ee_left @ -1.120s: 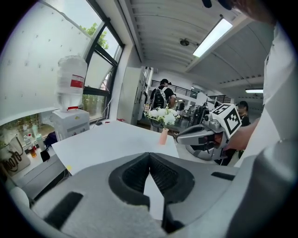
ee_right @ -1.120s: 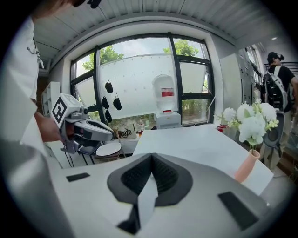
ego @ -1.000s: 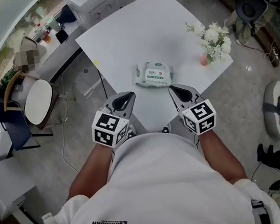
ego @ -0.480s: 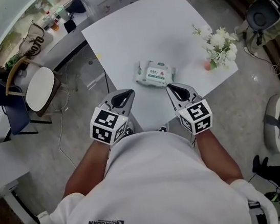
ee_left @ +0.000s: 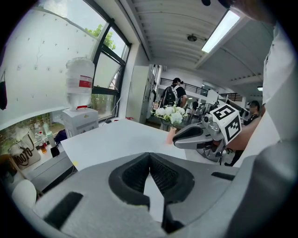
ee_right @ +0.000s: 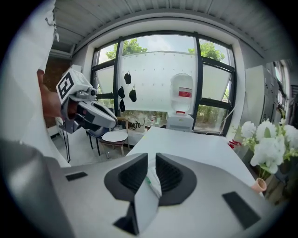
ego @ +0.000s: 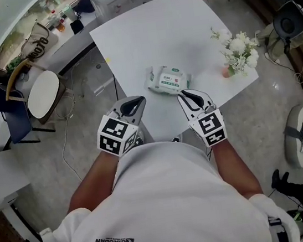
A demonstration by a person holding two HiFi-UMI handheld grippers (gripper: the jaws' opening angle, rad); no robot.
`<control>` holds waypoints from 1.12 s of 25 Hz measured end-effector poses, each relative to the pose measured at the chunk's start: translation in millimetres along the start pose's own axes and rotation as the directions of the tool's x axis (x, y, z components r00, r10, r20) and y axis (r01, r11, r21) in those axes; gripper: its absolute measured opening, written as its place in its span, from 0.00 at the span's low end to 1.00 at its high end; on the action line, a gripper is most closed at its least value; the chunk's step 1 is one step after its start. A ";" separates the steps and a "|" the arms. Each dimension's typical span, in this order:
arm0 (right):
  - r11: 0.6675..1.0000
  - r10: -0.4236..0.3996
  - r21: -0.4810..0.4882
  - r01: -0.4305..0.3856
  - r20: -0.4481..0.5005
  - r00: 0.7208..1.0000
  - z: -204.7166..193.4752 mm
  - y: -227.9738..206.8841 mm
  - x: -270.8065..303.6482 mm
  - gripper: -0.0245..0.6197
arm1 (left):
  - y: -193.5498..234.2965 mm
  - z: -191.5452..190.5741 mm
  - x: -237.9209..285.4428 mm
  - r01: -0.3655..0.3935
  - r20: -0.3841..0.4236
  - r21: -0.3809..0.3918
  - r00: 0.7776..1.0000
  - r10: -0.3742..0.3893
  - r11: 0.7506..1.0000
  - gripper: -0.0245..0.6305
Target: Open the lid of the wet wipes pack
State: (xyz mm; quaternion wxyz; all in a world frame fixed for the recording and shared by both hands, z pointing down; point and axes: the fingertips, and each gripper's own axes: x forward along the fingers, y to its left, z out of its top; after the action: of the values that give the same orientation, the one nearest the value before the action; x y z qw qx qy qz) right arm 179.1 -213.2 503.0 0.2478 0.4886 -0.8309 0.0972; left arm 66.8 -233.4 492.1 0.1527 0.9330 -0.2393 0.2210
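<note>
The wet wipes pack [ego: 168, 80], white with a green-edged label and its lid down, lies flat on the white table [ego: 145, 34]. My left gripper [ego: 137, 101] hovers off the table's near edge, left of the pack; its own view shows it [ee_left: 149, 155] shut, tips touching, nothing held. My right gripper [ego: 186, 96] is close to the pack's near right corner. Its jaws [ee_right: 151, 160] are opening with a narrow gap, and a strip of the pack [ee_right: 150, 181] shows through the gap; the pads do not press on it.
A small vase of white flowers [ego: 236, 50] stands at the table's right corner. A water dispenser [ee_right: 181, 107] sits beyond the far edge. A stool [ego: 43, 107] and a cluttered counter lie to the left, with floor cables nearby.
My right gripper has rolled a little and its jaws have parted slightly. The left gripper and the pack have stayed where they were.
</note>
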 end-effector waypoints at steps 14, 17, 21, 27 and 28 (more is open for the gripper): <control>0.992 -0.011 -0.128 -0.010 -0.162 0.987 -43.0 -14.5 44.8 0.13 | 10.4 -13.0 -2.6 -0.017 -0.019 -0.023 1.000 0.017 1.000 0.04; 0.987 -0.006 -0.158 -0.029 -0.218 0.976 -59.3 -17.5 67.6 0.14 | 12.4 -19.1 -6.1 -0.026 -0.028 -0.037 0.999 0.025 0.999 0.04; 0.978 0.001 -0.198 -0.060 -0.284 0.959 -79.0 -17.8 93.0 0.15 | 17.2 -25.8 -13.3 -0.048 -0.039 -0.055 0.998 0.046 0.997 0.04; 0.973 -0.003 -0.217 -0.078 -0.348 0.937 -97.7 -19.0 110.9 0.21 | 21.9 -32.1 -24.0 -0.077 -0.043 -0.072 0.996 0.074 0.994 0.04; 0.972 -0.003 -0.220 -0.080 -0.356 0.935 -100.9 -18.6 112.8 0.23 | 22.5 -33.9 -25.4 -0.081 -0.043 -0.075 0.996 0.078 0.994 0.04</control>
State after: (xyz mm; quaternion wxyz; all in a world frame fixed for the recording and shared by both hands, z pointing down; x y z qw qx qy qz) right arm 181.9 -268.0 645.3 0.4463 0.4145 -0.7879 0.0912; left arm 23.7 -229.3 512.8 0.1840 0.9117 -0.2814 0.2361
